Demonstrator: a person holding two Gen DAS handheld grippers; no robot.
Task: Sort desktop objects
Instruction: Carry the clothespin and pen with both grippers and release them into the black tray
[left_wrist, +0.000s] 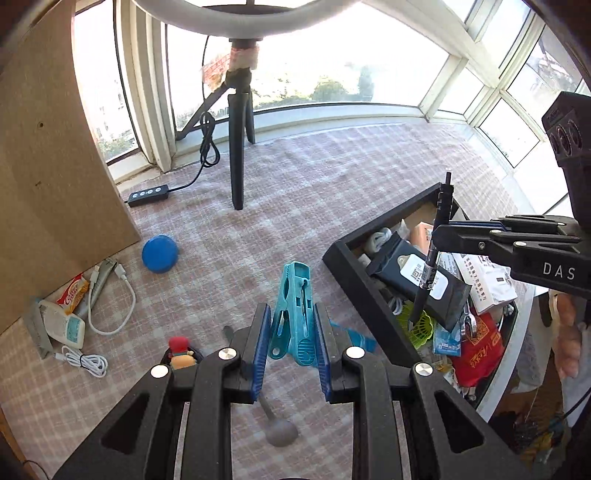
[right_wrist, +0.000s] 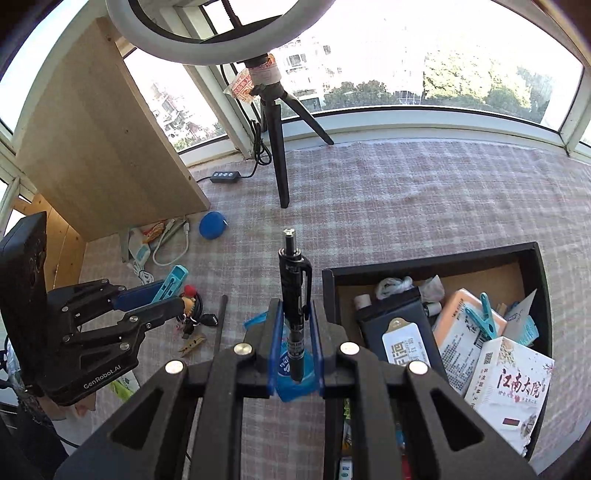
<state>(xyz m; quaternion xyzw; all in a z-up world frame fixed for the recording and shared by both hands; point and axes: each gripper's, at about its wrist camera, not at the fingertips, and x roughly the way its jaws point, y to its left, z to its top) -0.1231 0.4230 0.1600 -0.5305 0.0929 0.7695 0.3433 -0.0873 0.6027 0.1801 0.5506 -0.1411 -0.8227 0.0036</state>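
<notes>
**Holding a clip and a pen above the checked cloth**

Gripping a teal plastic clothes peg (left_wrist: 293, 314), the left gripper (left_wrist: 291, 334) shows in the left wrist view with its blue pads closed against the peg's sides; the peg stands up between them, its tip pointing away from the camera. Below lies the pink-and-white checked tablecloth (left_wrist: 295, 206). On it, to the left, sit a round blue lid (left_wrist: 160, 254), a looped white charging cable (left_wrist: 110, 306) and a few small sachets by a leaning wooden board (left_wrist: 55, 166). A grey spoon (left_wrist: 279, 428) lies under the gripper, and a small red-capped figurine (left_wrist: 181, 352) is just beside the left finger. To the right stands a black rectangular box (left_wrist: 354, 280), crowded with packets. Over it the right gripper (left_wrist: 439, 236) reaches in from the right, clamped on a black click pen (left_wrist: 436, 251) that hangs nearly upright, tip down.

From the right wrist view, the right gripper (right_wrist: 295, 339) has its blue pads narrowly closed on the same black pen (right_wrist: 294, 291), whose button end points away from the camera. The black box (right_wrist: 436, 264) is to the right, holding a white carton with red characters (right_wrist: 513, 384), an orange packet and another teal peg. At left, the left gripper (right_wrist: 159, 297) carries its peg (right_wrist: 173, 280) above the cloth. A black tripod (right_wrist: 279, 147) stands at the far side.
</notes>
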